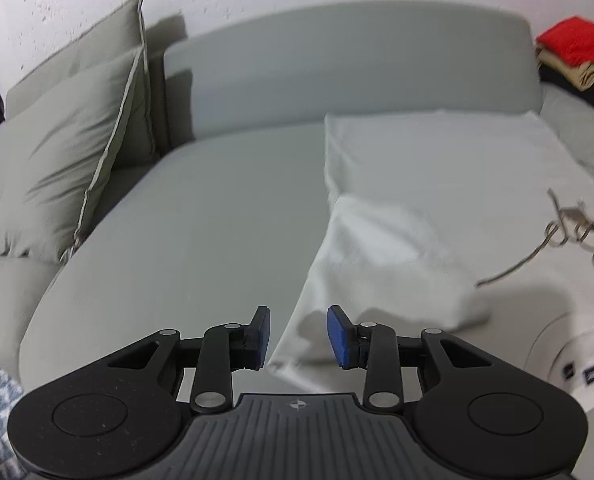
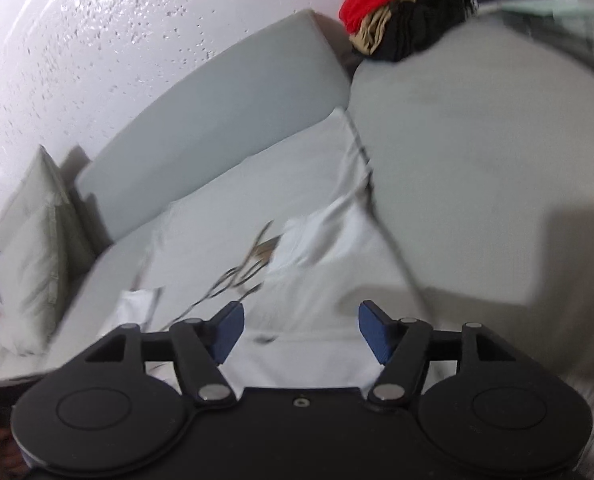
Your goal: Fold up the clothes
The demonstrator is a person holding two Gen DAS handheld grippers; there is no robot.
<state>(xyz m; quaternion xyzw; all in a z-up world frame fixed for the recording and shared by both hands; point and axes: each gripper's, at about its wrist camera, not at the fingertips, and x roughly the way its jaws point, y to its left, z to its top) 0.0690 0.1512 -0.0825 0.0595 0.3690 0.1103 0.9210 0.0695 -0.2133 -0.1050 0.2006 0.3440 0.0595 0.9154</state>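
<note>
1. The white garment [image 1: 437, 184] lies on the seat of the grey sofa [image 1: 201, 208], on the half away from the cushions [image 1: 57, 152], and its far edge comes close to the backrest [image 1: 337, 56].
2. A printed design with thin dark lines [image 1: 569, 232] is on its upper face, near the sofa's front edge.
3. The left gripper [image 1: 299, 338] hangs just over the garment's near left corner. Its jaws are apart and nothing is between the blue pads [image 1: 339, 338].
4. The right gripper [image 2: 301, 332] is over the near part of the same garment. Its jaws stand wider apart, and they also hold nothing.
5. The long axis of the garment seems to run from the sofa's front edge toward the backrest. The left border is quite straight, and one layer is already laid over along it.
6. I think the step in hand is to take a new grip for the next fold. To do it well, each gripper should catch all layers at a near corner, not only the top one.
7. Then both should lift together and carry the near edge toward the backrest, keeping the borders in line.
8. A pile of other clothes [image 1: 577, 60], red, tan and black, sits at the far end of the sofa, well apart from the work.
</note>
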